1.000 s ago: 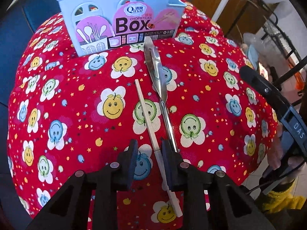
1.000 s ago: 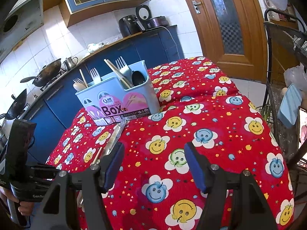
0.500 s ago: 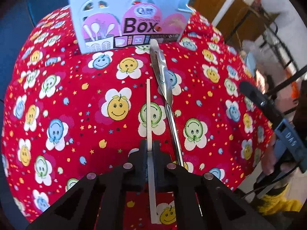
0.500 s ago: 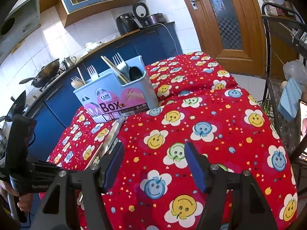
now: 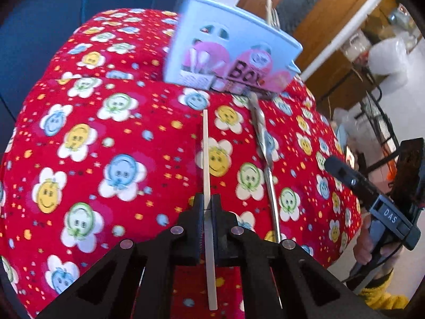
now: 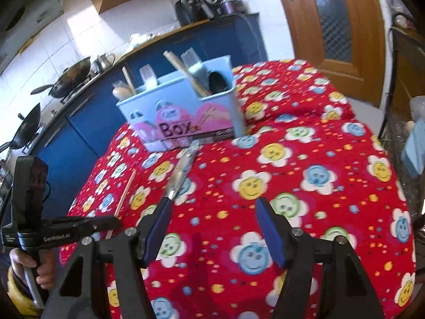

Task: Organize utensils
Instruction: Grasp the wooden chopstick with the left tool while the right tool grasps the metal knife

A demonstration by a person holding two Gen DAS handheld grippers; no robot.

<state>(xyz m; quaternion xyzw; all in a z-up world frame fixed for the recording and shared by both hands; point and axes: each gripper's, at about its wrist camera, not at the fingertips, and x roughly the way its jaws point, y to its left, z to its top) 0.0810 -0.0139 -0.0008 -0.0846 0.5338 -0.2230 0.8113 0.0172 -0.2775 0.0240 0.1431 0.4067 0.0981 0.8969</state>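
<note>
- While the left claw (image 5: 208, 207) points across a table, its two black fingers are pressed together on a pale wooden chopstick (image 5: 206, 159), which runs straight forward from between them and also trails back beneath the claw.
- Under that claw lies a red tablecloth (image 5: 106, 122) printed with smiling flower faces.
- Just to the right of the left claw, a metal utensil (image 5: 261, 143) lies flat on the cloth, its handle near and its broader end far; what kind of utensil it is cannot be told.
- Ahead of the chopstick's tip stands a light blue utensil box (image 5: 225, 61) with a pink label, the metal utensil's far end touching or almost touching its base.
- Seen from the right wrist, the right claw (image 6: 213, 230) has its blue-padded fingers spread wide apart with nothing between them, above the cloth.
- Beyond it, the box holds forks, spoons and chopsticks upright.
- Farther back are blue kitchen cabinets (image 6: 87, 130) and a wooden door (image 6: 337, 26).
</note>
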